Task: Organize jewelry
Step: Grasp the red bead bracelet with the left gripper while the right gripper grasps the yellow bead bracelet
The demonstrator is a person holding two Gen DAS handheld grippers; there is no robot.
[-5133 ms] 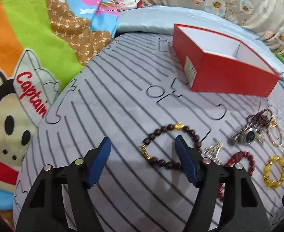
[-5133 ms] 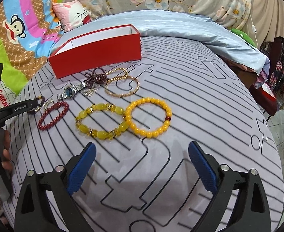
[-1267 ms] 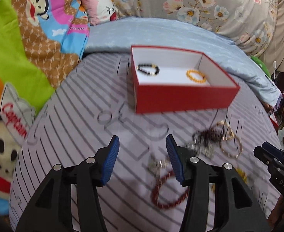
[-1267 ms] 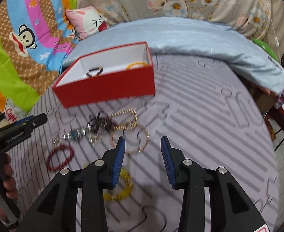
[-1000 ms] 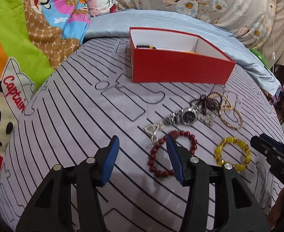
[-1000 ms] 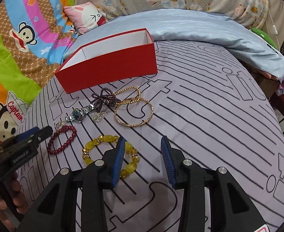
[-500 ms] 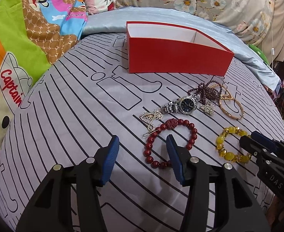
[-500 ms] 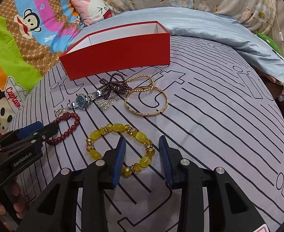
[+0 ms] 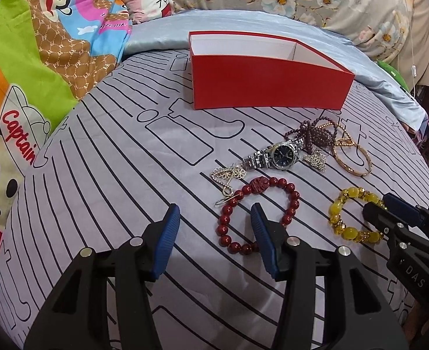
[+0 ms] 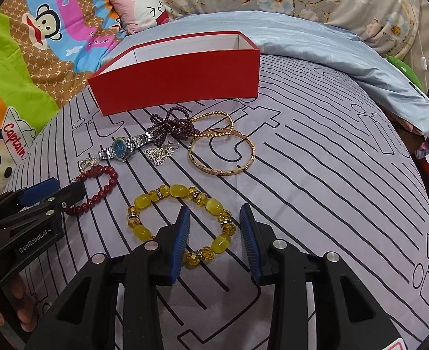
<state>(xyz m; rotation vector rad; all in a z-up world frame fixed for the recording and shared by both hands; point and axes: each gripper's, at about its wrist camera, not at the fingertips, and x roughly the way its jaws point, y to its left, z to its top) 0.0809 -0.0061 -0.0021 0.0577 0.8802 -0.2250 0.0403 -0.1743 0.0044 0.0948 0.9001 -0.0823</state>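
A red box [image 9: 269, 86] with a white inside stands at the back of the grey striped bed cover; it also shows in the right wrist view [image 10: 179, 75]. My left gripper [image 9: 215, 218] is open, its right finger inside the red bead bracelet [image 9: 287, 195], whose left side lies between the jaws. My right gripper [image 10: 214, 218] is open, its jaws on either side of the right part of the yellow bead bracelet [image 10: 214, 201]. Behind lie a silver watch [image 9: 281, 153], a dark purple bead strand [image 9: 316, 132], a gold bangle [image 10: 223, 157] and a gold bead chain [image 10: 214, 116].
Small silver flower charms [image 10: 160, 153] lie by the watch. A cartoon monkey blanket [image 9: 39, 58] and a pink pillow [image 10: 141, 8] lie at the left and back. A light blue quilt [image 10: 316, 38] lies behind the box. The bed edge drops off at the right.
Both grippers have come down and forward onto the jewelry: the left one to the red bracelet, the right one to the yellow bracelet. Earlier, a dark bead bracelet and an orange one went into the box.
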